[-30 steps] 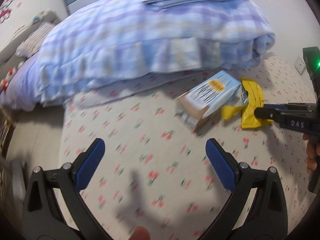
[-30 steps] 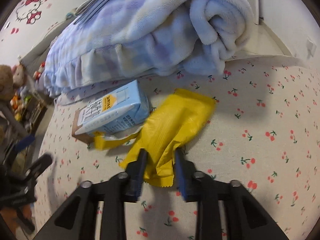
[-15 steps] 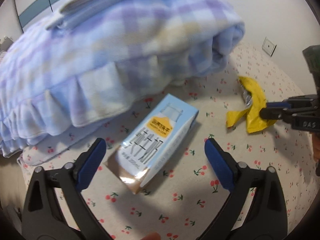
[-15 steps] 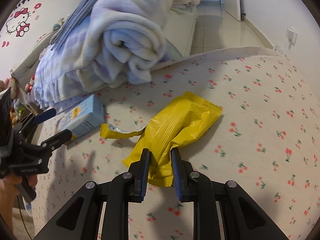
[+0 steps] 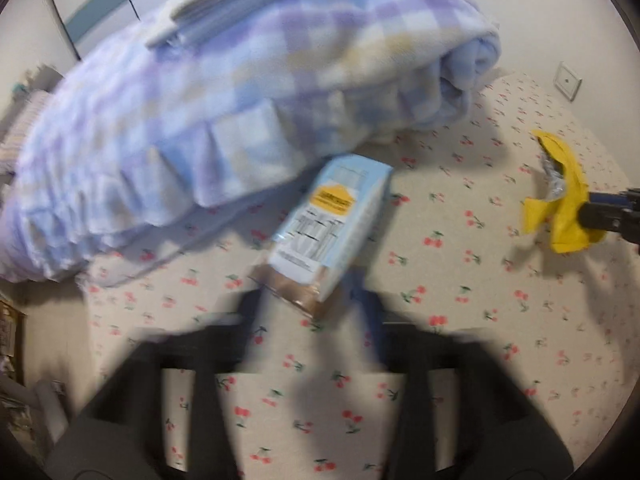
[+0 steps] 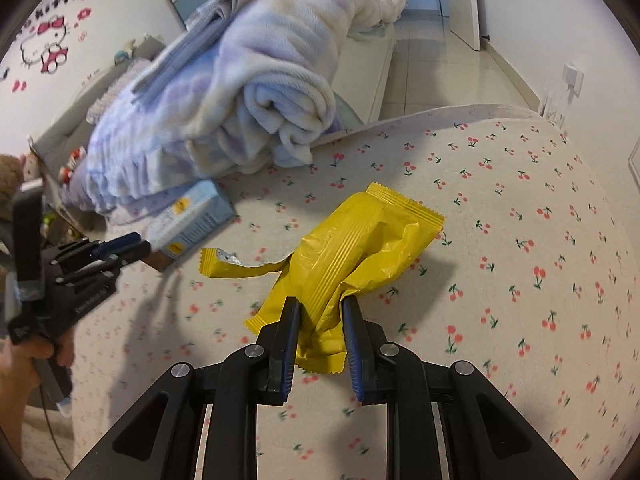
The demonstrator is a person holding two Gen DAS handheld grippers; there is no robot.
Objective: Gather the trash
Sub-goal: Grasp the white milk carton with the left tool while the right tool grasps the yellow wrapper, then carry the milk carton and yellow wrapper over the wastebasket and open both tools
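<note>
while the right gripper (image 6: 320, 320) pinches the yellow wrapper (image 6: 360, 248), the left gripper's (image 5: 310, 308) blurred fingers flank the carton (image 5: 332, 228) beside the blanket (image 5: 240, 100).

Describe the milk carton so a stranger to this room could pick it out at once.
Start at the big folded blue-and-purple checked blanket on the cherry-print bedsheet. Lying on its side against the blanket's ruffled edge is the carton. Unlike the crumpled yellow wrapper nearby, it is a rigid pale-blue box with a yellow label patch and a brown end.
</note>
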